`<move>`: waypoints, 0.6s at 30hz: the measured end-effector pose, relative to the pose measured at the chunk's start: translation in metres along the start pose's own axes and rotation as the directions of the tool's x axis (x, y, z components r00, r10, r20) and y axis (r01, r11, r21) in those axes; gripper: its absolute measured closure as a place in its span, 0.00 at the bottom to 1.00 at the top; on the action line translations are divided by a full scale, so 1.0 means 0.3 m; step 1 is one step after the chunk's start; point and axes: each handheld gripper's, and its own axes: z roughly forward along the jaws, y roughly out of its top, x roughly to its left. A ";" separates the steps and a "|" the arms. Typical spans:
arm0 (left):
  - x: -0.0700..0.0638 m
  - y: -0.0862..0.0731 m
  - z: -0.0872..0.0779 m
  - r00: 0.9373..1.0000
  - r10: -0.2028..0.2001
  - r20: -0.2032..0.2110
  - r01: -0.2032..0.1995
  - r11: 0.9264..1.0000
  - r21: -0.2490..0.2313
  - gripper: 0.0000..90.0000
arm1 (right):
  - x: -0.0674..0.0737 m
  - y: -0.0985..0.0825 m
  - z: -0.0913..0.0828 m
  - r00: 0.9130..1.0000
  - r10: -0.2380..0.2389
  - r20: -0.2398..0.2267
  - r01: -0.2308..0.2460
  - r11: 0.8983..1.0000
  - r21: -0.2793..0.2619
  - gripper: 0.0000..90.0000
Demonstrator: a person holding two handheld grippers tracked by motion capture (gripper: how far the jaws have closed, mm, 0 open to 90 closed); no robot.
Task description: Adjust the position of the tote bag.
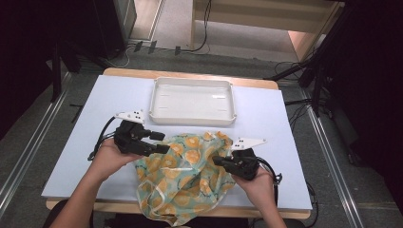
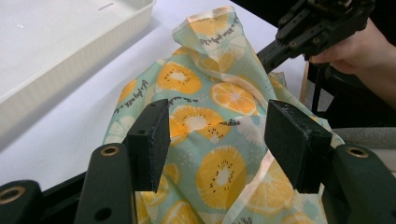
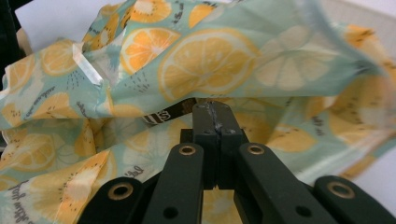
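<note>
Crumpled citrus-print cloth (image 1: 183, 175): right tool (image 3: 215, 116) apparently pinches it, left tool (image 2: 219, 140) gapes wide.

The right gripper (image 3: 215, 114) has its two black jaws pressed together against a fold of the cloth (image 3: 205, 60). The cloth is pale green with orange slices printed on it, and it bunches up around the jaws.

High view looks down on the table (image 1: 85, 142); both gripper views sit close over the cloth (image 1: 190, 175).
</note>
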 end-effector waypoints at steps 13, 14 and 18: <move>-0.005 -0.005 -0.004 1.000 0.006 0.003 -0.006 1.000 -0.011 0.45 | 0.013 0.059 0.048 0.999 -0.032 -0.011 0.032 0.999 0.000 1.00; -0.006 -0.005 -0.004 1.000 0.005 0.005 -0.005 1.000 -0.009 0.45 | 0.014 0.076 0.053 0.999 -0.039 -0.010 0.039 0.999 0.004 1.00; -0.012 -0.007 -0.002 1.000 0.002 0.001 -0.002 1.000 -0.008 0.45 | 0.013 0.120 0.066 0.998 -0.068 -0.009 0.068 0.998 -0.004 1.00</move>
